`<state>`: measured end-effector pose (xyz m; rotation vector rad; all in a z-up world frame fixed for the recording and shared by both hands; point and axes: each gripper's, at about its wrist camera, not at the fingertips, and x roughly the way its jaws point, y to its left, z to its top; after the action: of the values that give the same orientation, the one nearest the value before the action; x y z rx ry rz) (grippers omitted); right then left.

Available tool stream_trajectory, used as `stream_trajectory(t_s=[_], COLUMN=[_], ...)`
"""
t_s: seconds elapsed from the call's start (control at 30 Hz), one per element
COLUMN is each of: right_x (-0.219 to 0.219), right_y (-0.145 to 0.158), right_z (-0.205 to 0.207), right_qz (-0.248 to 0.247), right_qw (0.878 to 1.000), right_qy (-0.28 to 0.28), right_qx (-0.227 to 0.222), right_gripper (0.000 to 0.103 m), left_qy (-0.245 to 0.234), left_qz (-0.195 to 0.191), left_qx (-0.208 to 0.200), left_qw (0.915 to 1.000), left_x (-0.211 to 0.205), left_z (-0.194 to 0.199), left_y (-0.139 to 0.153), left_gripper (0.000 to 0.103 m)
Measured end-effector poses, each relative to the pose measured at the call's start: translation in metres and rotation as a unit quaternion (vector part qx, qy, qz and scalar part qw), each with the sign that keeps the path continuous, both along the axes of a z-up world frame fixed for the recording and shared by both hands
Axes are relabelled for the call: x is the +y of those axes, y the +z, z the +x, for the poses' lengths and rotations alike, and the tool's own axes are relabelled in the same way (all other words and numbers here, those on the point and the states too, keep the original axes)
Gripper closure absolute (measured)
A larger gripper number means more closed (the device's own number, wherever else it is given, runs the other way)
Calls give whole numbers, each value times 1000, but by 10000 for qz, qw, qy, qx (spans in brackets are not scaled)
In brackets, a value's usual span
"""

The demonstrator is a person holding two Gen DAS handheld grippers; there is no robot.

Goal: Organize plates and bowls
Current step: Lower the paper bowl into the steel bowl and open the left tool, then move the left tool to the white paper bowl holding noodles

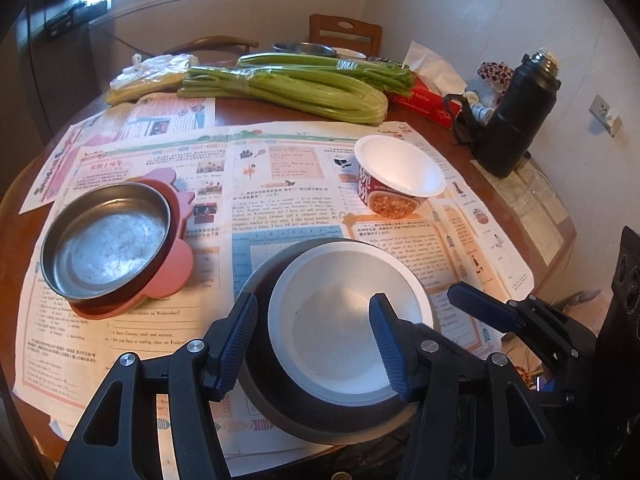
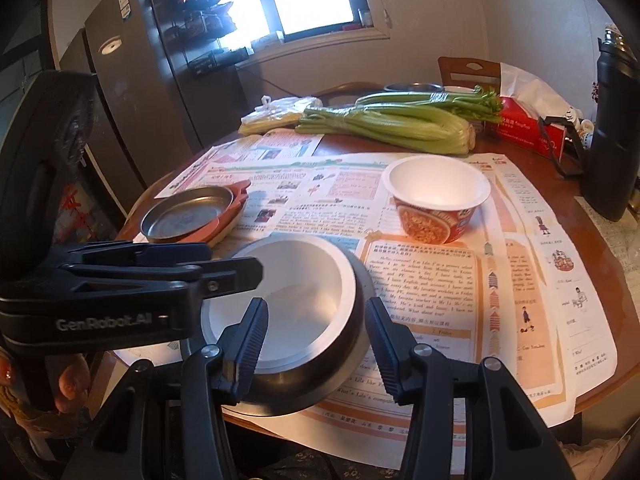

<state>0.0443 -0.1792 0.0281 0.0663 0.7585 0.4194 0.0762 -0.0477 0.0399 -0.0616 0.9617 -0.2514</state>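
A white bowl sits inside a dark metal bowl on the newspaper at the table's near edge; it also shows in the right wrist view. My left gripper is open, its jaws either side of the dark bowl's left rim. My right gripper is open, astride the bowl's right rim. A steel plate rests on a pink tray at the left. An empty instant-noodle cup stands further back, also in the right wrist view.
Celery bunches lie at the back of the round wooden table. A red tissue box and a black thermos stand at the right. A fridge stands left of the table.
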Motion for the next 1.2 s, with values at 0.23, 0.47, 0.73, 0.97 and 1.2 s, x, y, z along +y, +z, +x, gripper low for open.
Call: stream_trajectory(t_s=[0.23, 0.47, 0.73, 0.97, 1.2], right_x=[-17, -36, -67, -85, -104], right_y=[9, 21, 35, 42, 51], right_z=[0, -5, -7, -6, 3], right_qz=[77, 201, 334, 374, 374], right_qw=[9997, 9984, 9949, 9919, 9872], right_qy=[-194, -410, -763, -985, -1293], right_qx=[-141, -339, -570, -711, -860], right_gripper=[52, 52, 52, 51, 48], left_qy=[-79, -73, -47, -256, -521], left_qz=[-26, 63, 41, 59, 26], left_qx=[-56, -125, -210, -377, -413], left_qw=[10000, 9999, 9998, 9989, 9978], left_x=[-5, -9, -12, -30, -54], left_z=[-1, -4, 0, 9, 31], left_y=[5, 14, 26, 36, 35], left_gripper=[43, 43, 43, 43, 43])
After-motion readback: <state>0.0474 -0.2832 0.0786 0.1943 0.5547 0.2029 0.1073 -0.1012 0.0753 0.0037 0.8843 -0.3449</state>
